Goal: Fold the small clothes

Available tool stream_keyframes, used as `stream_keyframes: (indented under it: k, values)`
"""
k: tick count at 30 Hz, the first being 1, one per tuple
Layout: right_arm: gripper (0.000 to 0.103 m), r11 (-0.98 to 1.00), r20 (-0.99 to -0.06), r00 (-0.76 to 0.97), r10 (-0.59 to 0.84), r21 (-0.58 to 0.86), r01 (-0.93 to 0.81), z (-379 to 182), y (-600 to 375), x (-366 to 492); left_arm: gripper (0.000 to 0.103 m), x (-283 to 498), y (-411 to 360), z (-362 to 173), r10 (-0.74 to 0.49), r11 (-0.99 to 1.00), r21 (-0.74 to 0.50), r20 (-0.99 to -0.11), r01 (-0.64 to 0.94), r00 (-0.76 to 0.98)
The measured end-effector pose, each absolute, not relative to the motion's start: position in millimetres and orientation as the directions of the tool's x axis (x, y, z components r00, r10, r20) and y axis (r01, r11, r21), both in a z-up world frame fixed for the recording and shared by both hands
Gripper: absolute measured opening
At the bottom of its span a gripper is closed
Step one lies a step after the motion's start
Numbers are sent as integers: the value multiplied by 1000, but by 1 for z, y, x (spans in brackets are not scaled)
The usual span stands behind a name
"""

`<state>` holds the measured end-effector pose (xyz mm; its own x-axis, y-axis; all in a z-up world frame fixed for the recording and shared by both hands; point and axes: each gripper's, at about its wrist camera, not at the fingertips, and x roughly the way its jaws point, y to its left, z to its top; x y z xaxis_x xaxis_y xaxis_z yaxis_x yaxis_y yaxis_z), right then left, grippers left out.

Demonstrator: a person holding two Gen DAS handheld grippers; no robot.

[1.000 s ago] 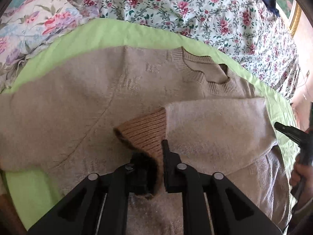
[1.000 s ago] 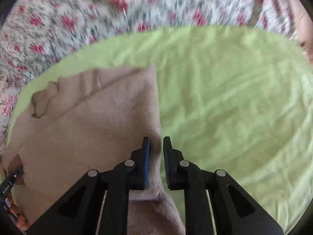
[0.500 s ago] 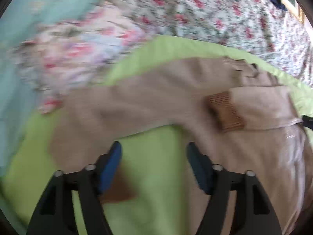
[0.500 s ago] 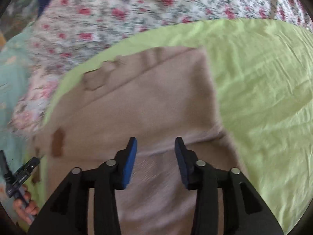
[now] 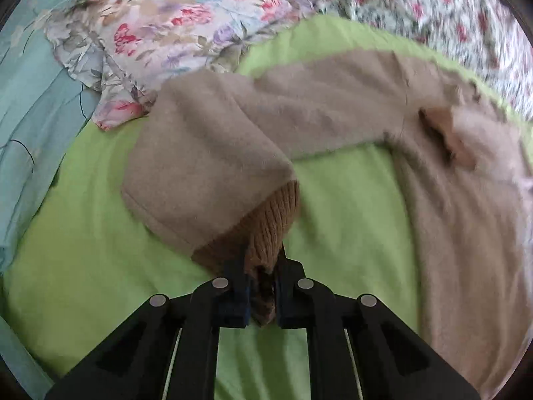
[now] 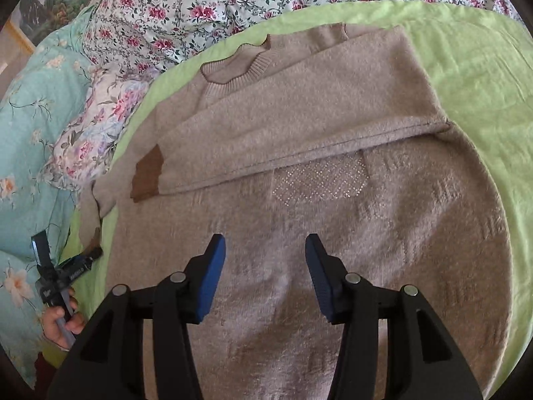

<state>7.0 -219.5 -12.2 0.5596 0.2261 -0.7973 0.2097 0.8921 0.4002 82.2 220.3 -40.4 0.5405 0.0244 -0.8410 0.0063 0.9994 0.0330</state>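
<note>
A beige knit sweater [image 6: 333,233] lies flat on a green sheet [image 6: 483,76], its right sleeve folded across the chest, the brown cuff [image 6: 148,173] at the left. In the left wrist view the other sleeve [image 5: 216,153] stretches out from the body [image 5: 466,233]. My left gripper [image 5: 261,266] is shut on that sleeve's brown ribbed cuff [image 5: 266,230]. It also shows in the right wrist view [image 6: 83,261] at the far left. My right gripper [image 6: 265,266] is open and empty above the sweater's lower body.
A floral pillow [image 5: 160,26] and teal bedding [image 5: 30,106] lie left of the sheet. A floral duvet [image 6: 206,3] runs along the far side. The green sheet [image 5: 349,216] shows between sleeve and body.
My left gripper let go of the folded sleeve's cuff, swung left, and shut on the other sleeve's cuff. My right gripper opened and moved back over the sweater's lower body.
</note>
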Motion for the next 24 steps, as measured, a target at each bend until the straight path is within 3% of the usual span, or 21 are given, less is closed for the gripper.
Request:
stream_keyframes:
  k: [5, 10, 13, 19, 24]
  values:
    - [51, 895, -781, 581, 228, 404, 191, -5, -218, 7, 8, 76, 190, 6, -148, 989, -120, -770, 88, 620]
    - [51, 888, -763, 608, 219, 414, 199, 6, -231, 4, 8, 88, 102, 51, -376, 925, -244, -683, 291, 626]
    - [51, 884, -754, 623, 208, 417, 211, 11, -244, 0, 8, 106, 38, 61, -456, 883, -255, -662, 394, 594]
    - [50, 870, -748, 642, 168, 419, 261, 16, -280, -12, 8, 149, -74, 44, -555, 807, -285, -664, 517, 500]
    - [50, 852, -760, 635, 138, 418, 315, 10, -308, -15, 9, 181, -132, -5, -526, 805, -261, -729, 533, 437]
